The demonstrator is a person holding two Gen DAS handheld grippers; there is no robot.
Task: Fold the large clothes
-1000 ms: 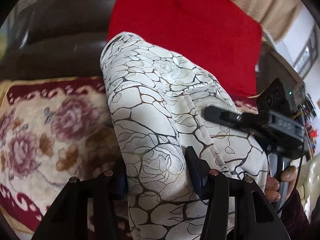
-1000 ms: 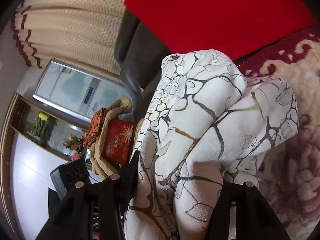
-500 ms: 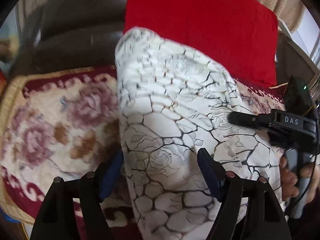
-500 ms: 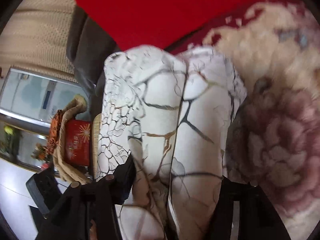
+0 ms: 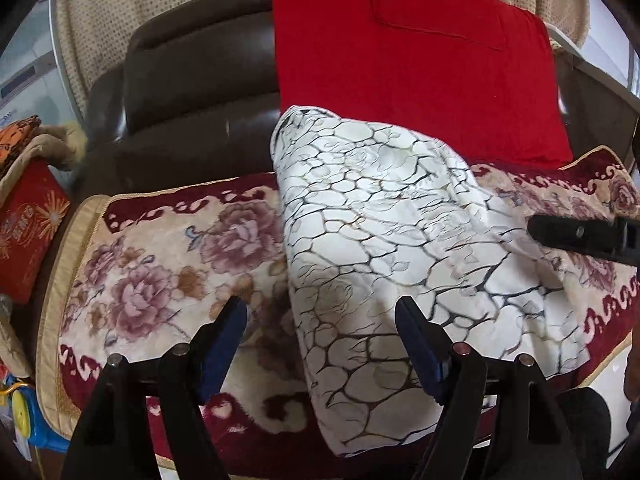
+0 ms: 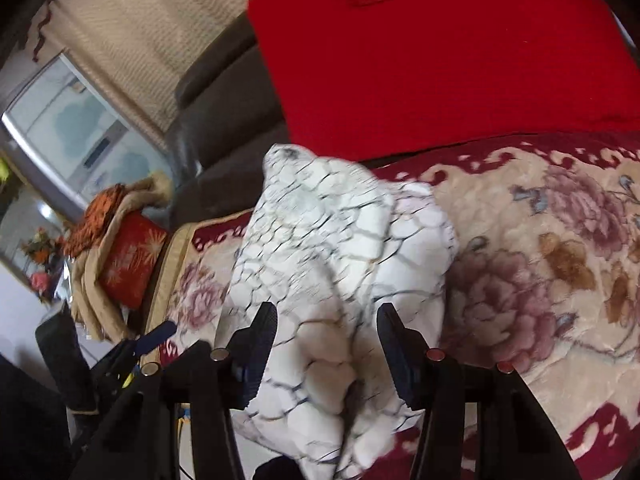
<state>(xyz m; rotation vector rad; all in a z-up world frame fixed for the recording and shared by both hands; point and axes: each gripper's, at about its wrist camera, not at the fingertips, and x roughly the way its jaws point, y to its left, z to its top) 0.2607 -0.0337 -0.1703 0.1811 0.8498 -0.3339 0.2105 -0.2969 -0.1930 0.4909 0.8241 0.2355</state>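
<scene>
The folded white garment [image 5: 384,248], printed with dark crackle lines and faint roses, lies on a floral seat cover [image 5: 160,264] of cream plush with mauve peonies and a maroon border. In the left wrist view it fills the centre of the frame, running from the foot of a red cushion [image 5: 412,68] at the top down to the lower edge of the cover. The cushion leans against the dark brown leather sofa back [image 5: 192,80] in the upper left.

The left gripper [image 5: 322,330] sits at the bottom of that frame. Its jaws have just been opening and now stand wide: the left blue pad is over the floral cover, clear of the cloth, while the right pad overlaps the garment's lower part without pinching it. At the right edge the black body of the right gripper [image 5: 580,236] juts in above the garment's far corner.

In the right wrist view, which is blurred, the right gripper [image 6: 326,330] hangs at bottom centre with its jaws moderately apart; the garment lies between and behind the pads, with no visible pinch. A red gift box [image 6: 128,260] under a tan cloth shows at middle left.
</scene>
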